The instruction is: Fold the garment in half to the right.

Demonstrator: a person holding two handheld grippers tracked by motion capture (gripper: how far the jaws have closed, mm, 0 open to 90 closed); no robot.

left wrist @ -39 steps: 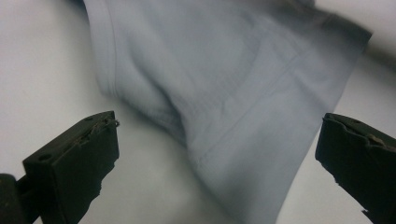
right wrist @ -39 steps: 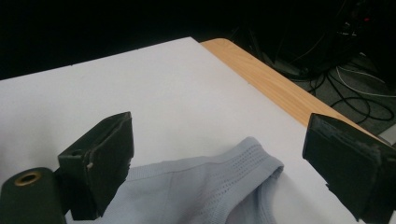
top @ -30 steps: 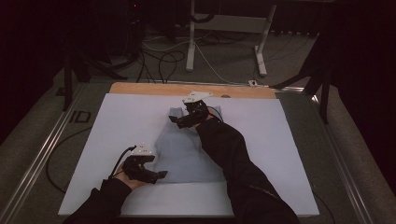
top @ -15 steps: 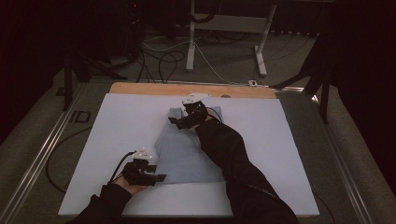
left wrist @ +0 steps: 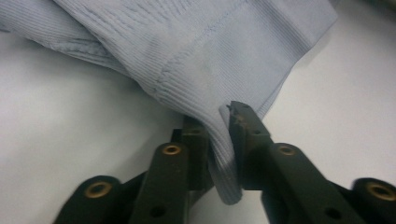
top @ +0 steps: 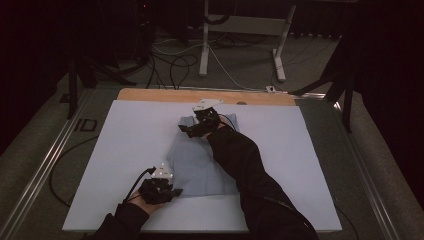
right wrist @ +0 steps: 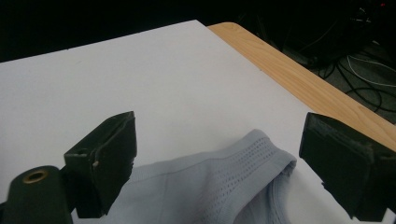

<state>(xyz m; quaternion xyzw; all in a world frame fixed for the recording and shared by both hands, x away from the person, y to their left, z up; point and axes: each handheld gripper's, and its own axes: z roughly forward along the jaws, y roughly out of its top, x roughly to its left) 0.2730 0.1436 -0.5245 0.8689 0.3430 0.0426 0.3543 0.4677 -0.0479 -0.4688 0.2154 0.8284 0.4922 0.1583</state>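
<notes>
Garment (top: 202, 162) hem clamped in left gripper (left wrist: 224, 140); right gripper (right wrist: 219, 154) spread apart above collar

garment (top: 200, 162) partly hidden under right sleeve (top: 245, 170), hem cut off in left gripper view

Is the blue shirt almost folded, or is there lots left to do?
Partly done, it seems. The light blue garment lies fairly flat on the white table cover. In hand: the left gripper is pinched on its near hem corner, and the right gripper hangs open over the far collar end, not gripping yet. Left: closing on that end and making the fold itself.
</notes>
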